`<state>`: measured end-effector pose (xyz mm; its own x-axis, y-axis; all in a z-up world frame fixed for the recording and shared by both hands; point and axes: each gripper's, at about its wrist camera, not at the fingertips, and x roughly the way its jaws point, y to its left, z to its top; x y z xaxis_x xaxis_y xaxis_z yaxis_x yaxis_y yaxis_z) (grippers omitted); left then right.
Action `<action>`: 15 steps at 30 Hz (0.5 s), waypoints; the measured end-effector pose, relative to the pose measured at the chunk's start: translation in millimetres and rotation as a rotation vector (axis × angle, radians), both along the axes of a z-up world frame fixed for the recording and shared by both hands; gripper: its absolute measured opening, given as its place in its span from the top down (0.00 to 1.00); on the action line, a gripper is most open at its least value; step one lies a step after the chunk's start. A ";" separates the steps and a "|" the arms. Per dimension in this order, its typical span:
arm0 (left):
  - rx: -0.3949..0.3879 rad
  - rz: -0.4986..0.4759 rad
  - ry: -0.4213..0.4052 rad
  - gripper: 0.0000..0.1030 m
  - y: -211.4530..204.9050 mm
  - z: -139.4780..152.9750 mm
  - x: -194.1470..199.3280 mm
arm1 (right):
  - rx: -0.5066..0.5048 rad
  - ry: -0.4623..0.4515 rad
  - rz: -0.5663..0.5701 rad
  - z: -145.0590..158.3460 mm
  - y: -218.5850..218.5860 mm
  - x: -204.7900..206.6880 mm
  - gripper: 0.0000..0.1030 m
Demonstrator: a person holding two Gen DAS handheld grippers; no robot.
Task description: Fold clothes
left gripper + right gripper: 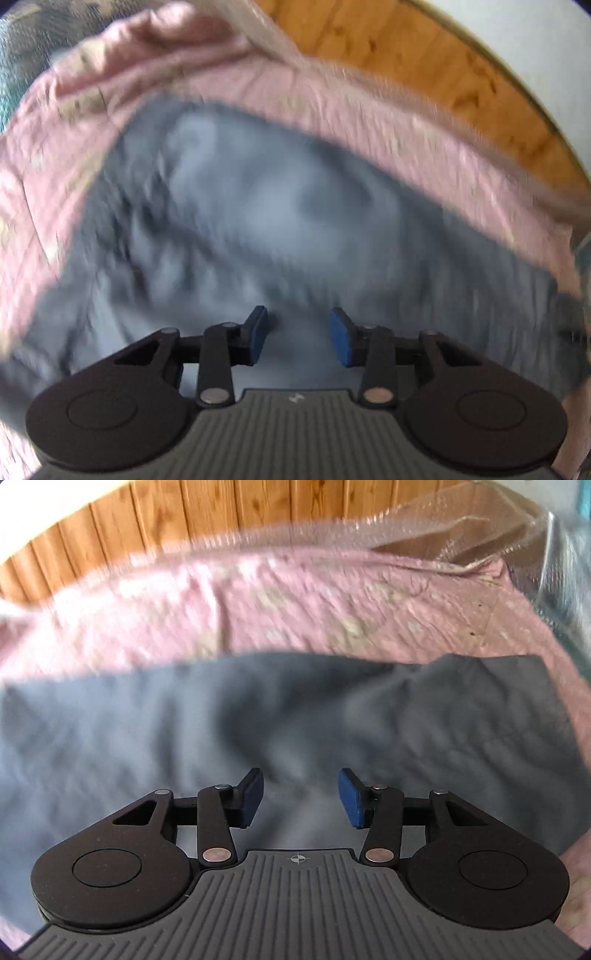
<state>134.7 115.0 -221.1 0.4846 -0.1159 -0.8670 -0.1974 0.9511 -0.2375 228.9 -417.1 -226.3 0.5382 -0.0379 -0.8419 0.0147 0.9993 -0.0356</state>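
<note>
While grey garment point(258, 716) covers pink sheet point(295, 605) | left gripper point(298, 334), right gripper point(301, 797) spread, empty | wood panelling point(184, 509) behind

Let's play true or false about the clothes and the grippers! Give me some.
1. The grey garment lies on a pink cloth. True.
2. The left hand-held gripper squeezes a sock. False: nothing is between its jaws.
3. The right hand-held gripper is open. True.
4. The wall is brick. False: it is wooden boards.
</note>
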 end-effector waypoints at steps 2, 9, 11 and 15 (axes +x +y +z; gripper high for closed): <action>0.005 0.088 -0.037 0.90 9.9 -8.8 -19.7 | -0.029 0.050 -0.029 -24.7 -21.6 8.8 0.38; 0.052 0.365 0.065 0.85 26.1 19.1 -67.0 | 0.059 -0.037 -0.110 -17.4 -107.1 13.1 0.37; 0.079 0.382 0.051 0.48 10.9 36.4 -89.4 | 0.147 -0.120 -0.220 -6.4 -150.8 -11.4 0.22; 0.017 0.450 0.064 0.46 -26.1 49.0 -121.5 | 0.246 -0.233 -0.513 -12.0 -246.6 -81.6 0.19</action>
